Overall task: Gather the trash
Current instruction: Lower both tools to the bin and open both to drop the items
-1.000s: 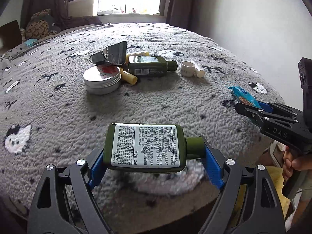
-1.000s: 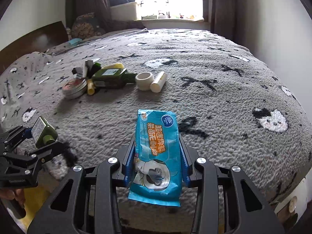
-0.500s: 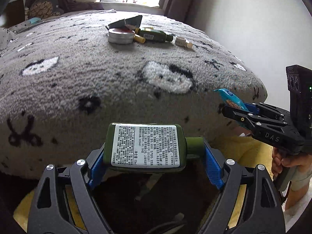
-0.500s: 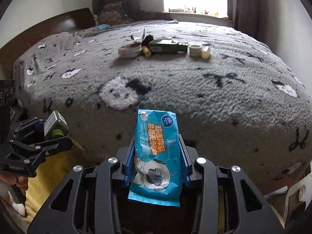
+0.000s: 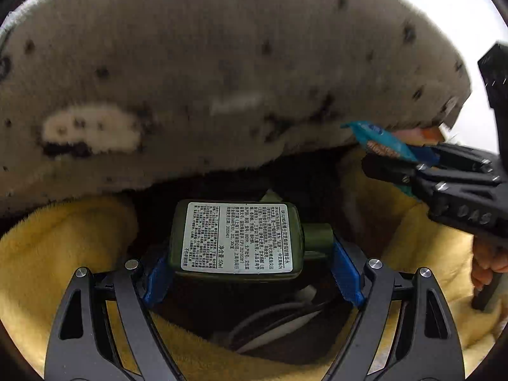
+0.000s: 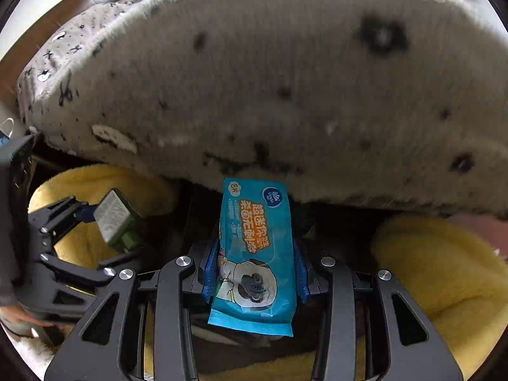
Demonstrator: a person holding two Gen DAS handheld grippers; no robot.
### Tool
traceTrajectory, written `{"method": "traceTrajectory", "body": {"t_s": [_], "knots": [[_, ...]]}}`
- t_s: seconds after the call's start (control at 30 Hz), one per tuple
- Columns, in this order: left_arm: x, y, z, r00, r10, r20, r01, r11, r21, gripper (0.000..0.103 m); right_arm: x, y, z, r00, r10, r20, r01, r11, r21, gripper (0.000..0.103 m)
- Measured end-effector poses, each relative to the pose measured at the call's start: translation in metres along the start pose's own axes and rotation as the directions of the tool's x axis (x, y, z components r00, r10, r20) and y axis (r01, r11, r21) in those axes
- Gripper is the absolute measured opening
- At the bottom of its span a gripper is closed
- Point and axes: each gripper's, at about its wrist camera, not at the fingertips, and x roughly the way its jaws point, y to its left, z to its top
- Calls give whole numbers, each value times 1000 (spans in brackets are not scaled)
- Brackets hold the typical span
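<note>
Left gripper (image 5: 250, 263) closed on flat dark green plastic bottle (image 5: 236, 238), right gripper (image 6: 255, 273) closed on blue wet-wipes packet (image 6: 255, 254), both below grey fleece bed edge (image 6: 270, 95), above yellow fluffy fabric (image 5: 57, 247).

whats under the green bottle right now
Under the green bottle, held by the left gripper, is a dark opening ringed by yellow plush. Pale curved shapes lie inside; what they are is unclear, and the bottle hides the rest.

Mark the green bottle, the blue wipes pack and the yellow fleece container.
green bottle (image 5: 236, 238), left wrist view, on its white label.
blue wipes pack (image 6: 255, 247), right wrist view, mid front face.
yellow fleece container (image 6: 444, 273), right wrist view, on its fluffy right rim.
</note>
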Motion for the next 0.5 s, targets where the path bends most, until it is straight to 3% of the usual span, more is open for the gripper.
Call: {"method": "traceTrajectory", "body": {"t_s": [0.23, 0.43, 0.47, 0.5], "knots": [[25, -7, -6, 997, 27, -77, -25, 999, 25, 80, 30, -9, -11, 994, 31, -105, -25, 998, 64, 40], [32, -9, -10, 995, 21, -97, -18, 999, 26, 80, 40, -10, -14, 991, 43, -123, -33, 996, 81, 44], [33, -10, -10, 995, 17, -99, -15, 1000, 27, 80, 42, -11, -14, 991, 46, -124, -36, 996, 83, 47], [38, -12, -8, 995, 16, -100, -13, 1000, 28, 81, 42, -10, -13, 991, 47, -125, -37, 996, 84, 57]]}}
